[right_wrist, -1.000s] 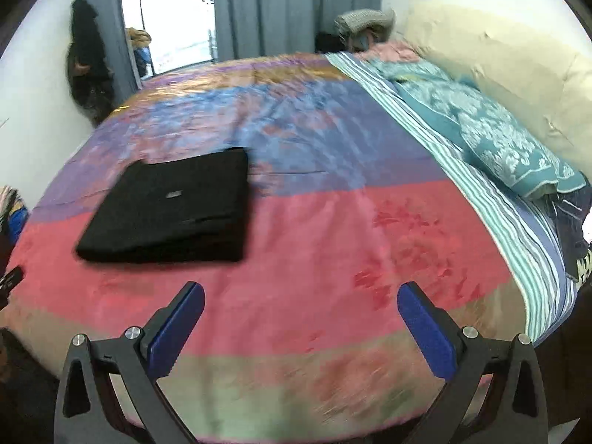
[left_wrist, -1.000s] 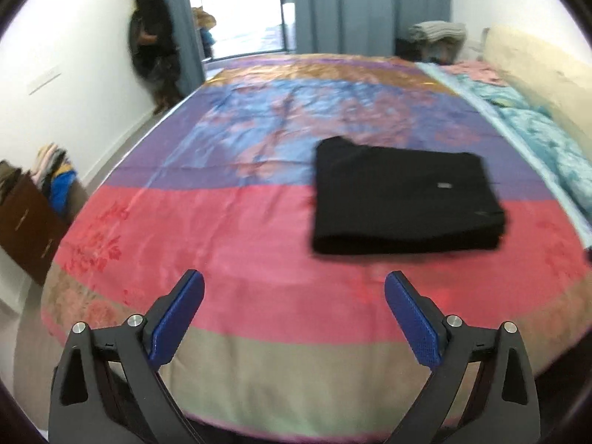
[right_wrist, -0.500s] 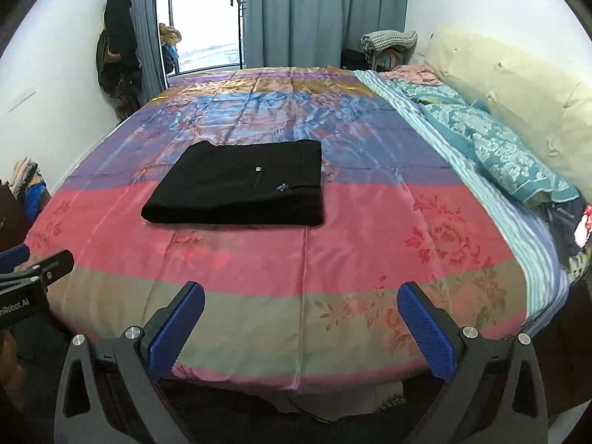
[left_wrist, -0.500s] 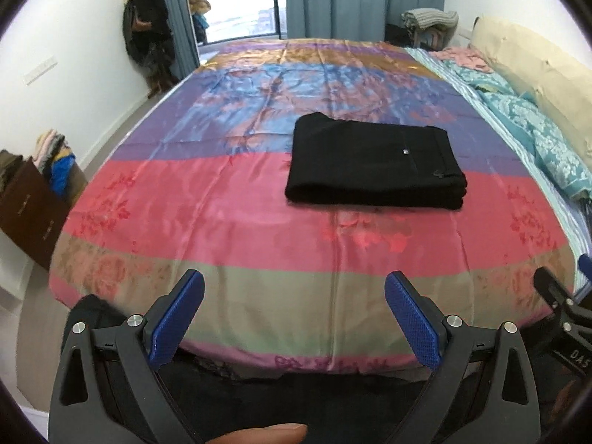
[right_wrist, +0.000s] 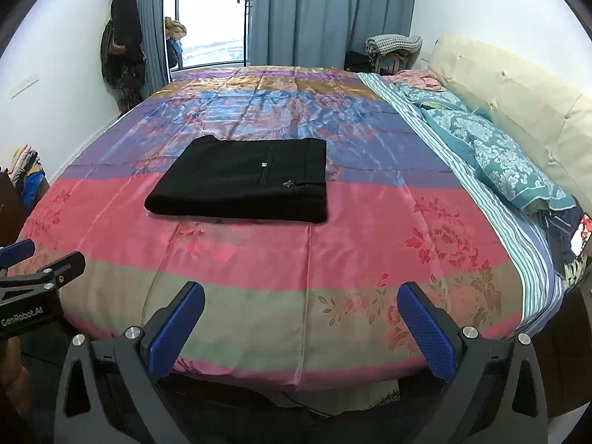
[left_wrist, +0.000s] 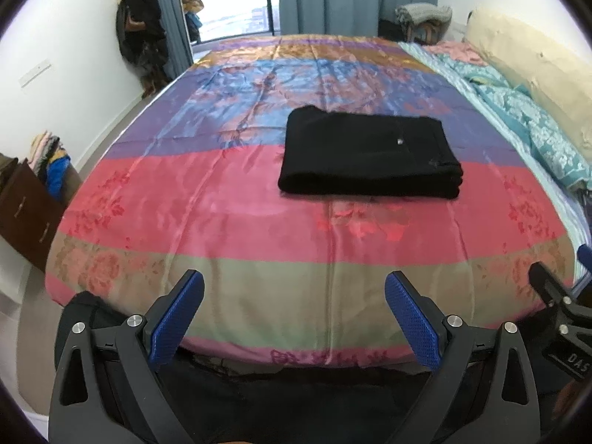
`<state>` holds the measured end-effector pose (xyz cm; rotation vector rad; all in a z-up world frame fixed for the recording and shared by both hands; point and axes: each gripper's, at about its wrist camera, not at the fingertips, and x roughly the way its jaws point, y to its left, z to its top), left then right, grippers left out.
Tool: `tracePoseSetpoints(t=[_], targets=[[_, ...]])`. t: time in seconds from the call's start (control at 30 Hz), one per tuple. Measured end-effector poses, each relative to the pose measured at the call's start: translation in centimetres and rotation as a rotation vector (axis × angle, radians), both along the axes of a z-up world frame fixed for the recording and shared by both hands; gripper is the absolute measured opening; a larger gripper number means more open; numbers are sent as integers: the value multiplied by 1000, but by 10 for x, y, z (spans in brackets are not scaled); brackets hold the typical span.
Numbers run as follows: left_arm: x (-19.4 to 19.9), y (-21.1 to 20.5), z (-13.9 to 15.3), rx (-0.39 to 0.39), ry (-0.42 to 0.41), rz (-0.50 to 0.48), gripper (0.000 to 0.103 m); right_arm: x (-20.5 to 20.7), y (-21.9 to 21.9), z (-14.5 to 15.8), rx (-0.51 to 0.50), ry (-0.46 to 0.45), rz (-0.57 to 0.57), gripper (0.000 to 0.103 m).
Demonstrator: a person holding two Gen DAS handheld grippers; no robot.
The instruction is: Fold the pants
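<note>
One pair of black pants (left_wrist: 370, 155) lies folded into a neat rectangle on the bed (left_wrist: 259, 244), straddling the line between the pink and purple bands of the striped bedspread (right_wrist: 370, 244), with nothing touching it. By the look of it your job is done, or all but: the edges line up, the layers stack flat with the thick folded edge facing the near side, and a small button or label shows on the top face. If anything is left, it is a light squaring of the right-hand stack of edges, and that is a judgement call.

Your left gripper (left_wrist: 294, 320) hangs off the near edge of the bed, its blue pads (left_wrist: 177, 320) spread wide and holding nothing. Your right gripper (right_wrist: 301, 329) is level with it and well short of the pants, likewise spread and empty; each tool's tip shows at the side of the other's view.

The count: one folded garment, two grippers, one bed. At the far right lie a teal patterned pillow (right_wrist: 514, 170) and a cream headboard (right_wrist: 518, 100). Grey-blue curtains (right_wrist: 325, 14) hang at the far wall, a dark coat (right_wrist: 124, 40) at the far left, and one pile of clothes (left_wrist: 50, 159) sits on a brown cabinet at the left.
</note>
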<state>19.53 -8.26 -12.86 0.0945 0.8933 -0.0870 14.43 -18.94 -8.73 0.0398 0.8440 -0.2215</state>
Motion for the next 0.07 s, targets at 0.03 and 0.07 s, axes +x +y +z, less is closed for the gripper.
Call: tracePoseSetpoints(t=[0.03,0.07], targets=[[-2,0,1,5,-14,1,99,0,-1,0,2,-1,1,103],[-4,-2,3,19,-26,-4,99,0,0,0,5,-1,3,103]])
